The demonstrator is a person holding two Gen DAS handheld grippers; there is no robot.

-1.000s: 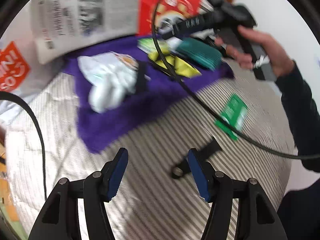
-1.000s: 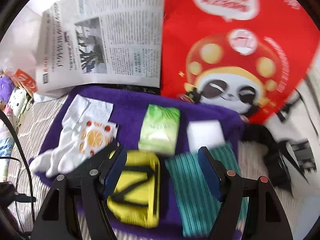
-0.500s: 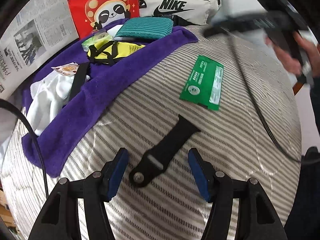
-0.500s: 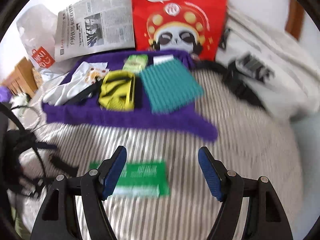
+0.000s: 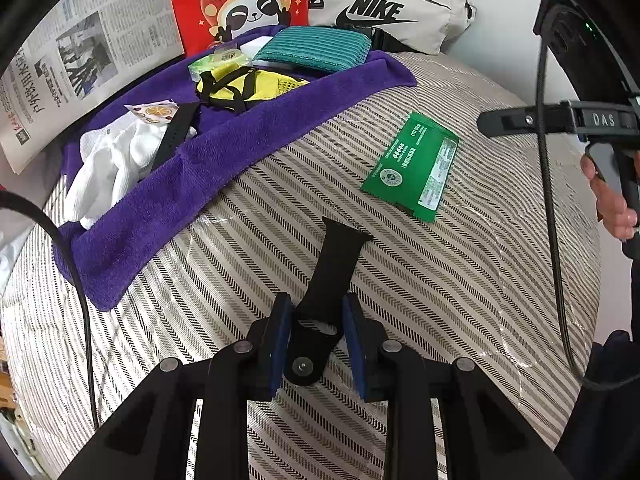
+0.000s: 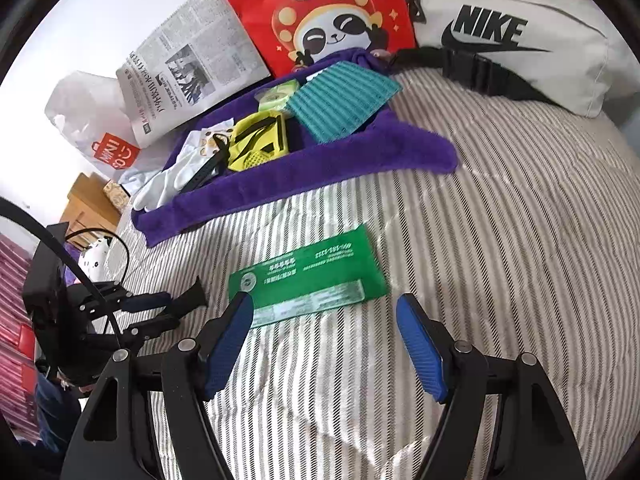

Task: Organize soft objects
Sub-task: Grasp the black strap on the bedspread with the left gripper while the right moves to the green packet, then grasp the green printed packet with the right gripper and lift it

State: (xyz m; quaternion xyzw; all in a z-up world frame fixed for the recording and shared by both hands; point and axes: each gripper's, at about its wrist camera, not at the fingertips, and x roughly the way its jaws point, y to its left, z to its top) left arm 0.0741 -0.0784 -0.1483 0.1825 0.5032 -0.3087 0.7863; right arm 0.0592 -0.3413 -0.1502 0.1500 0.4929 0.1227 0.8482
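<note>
My left gripper [image 5: 316,336] is shut on the near end of a black watch strap [image 5: 336,264] that lies on the striped bed cover [image 5: 460,300]. A green packet [image 5: 416,168] lies flat beyond the strap. In the right wrist view my right gripper [image 6: 324,332] is open and empty, just short of the green packet [image 6: 308,276]. A purple towel [image 5: 168,196] at the back holds white gloves [image 5: 108,164], a yellow pouch [image 5: 248,86], a teal cloth [image 5: 316,48], a light green packet [image 5: 212,62] and a second black strap [image 5: 174,134].
A red panda bag [image 5: 240,0], a newspaper [image 5: 80,52] and a grey Nike bag [image 5: 384,12] stand behind the towel. A black cable [image 5: 548,184] hangs across the right side. A white shopping bag [image 6: 92,124] lies at the far left in the right wrist view.
My left gripper has moved forward and closed on the black strap's near end. My right gripper has pulled back from the towel and come down close to the green packet.
</note>
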